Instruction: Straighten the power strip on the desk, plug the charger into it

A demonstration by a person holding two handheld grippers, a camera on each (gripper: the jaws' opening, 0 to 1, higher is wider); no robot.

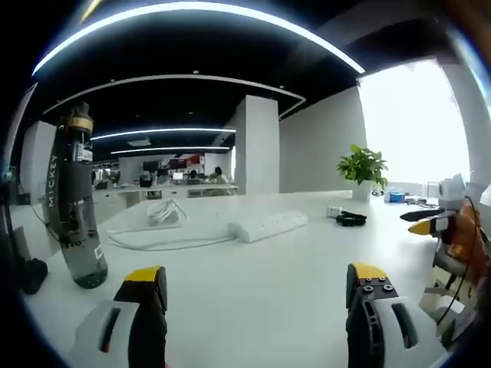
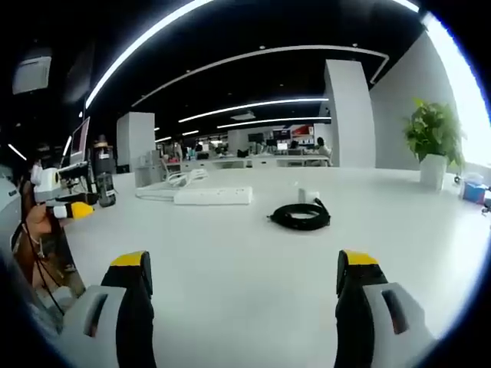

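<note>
Two yellow-tipped grippers, left (image 1: 257, 285) and right (image 2: 242, 272), are held spread and empty above a white desk (image 2: 230, 261), where a long white power strip (image 2: 213, 196) is seen beside a coiled black charger cable (image 2: 300, 216) with its white plug (image 2: 308, 195).
</note>
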